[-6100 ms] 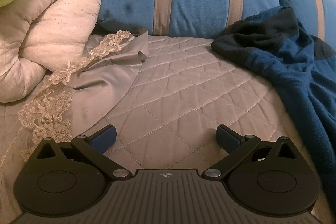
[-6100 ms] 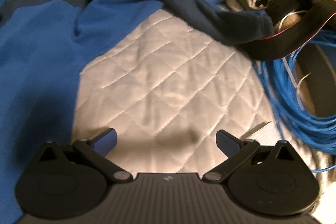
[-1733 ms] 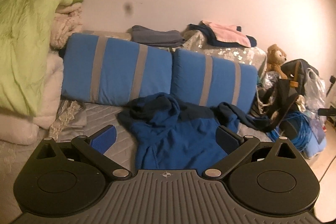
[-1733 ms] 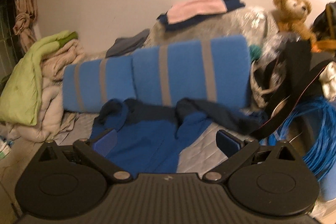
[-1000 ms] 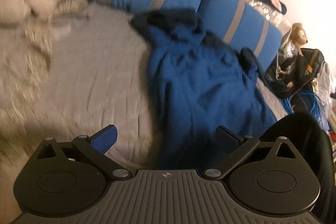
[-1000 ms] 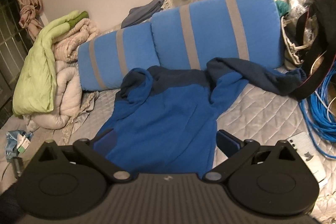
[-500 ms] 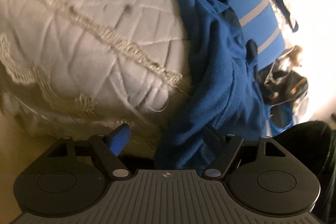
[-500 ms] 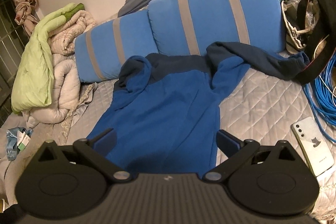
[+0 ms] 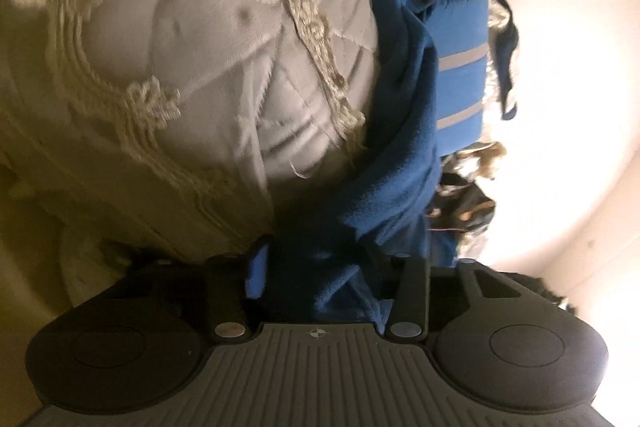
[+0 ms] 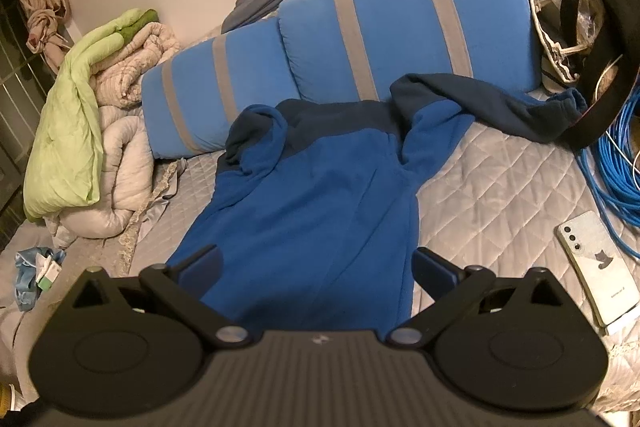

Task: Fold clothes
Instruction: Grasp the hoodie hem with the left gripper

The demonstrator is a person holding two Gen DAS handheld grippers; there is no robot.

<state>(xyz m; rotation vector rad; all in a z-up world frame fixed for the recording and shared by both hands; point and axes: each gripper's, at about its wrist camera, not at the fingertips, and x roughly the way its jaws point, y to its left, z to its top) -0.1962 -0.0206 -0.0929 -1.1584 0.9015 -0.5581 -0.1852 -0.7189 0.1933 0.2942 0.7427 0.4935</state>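
The two-tone blue fleece pullover (image 10: 316, 195) lies flat on the grey quilted bed (image 10: 496, 187), long axis running 6 to 12 o'clock; the left tool (image 9: 320, 267) is clamped on its hem corner, while the right tool (image 10: 316, 267) hovers spread wide over the hem.

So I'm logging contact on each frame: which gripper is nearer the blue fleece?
Left. The left gripper is shut on the blue fleece at its bunched hem by the bed edge. The right gripper hangs open above the hem end, not gripping it.
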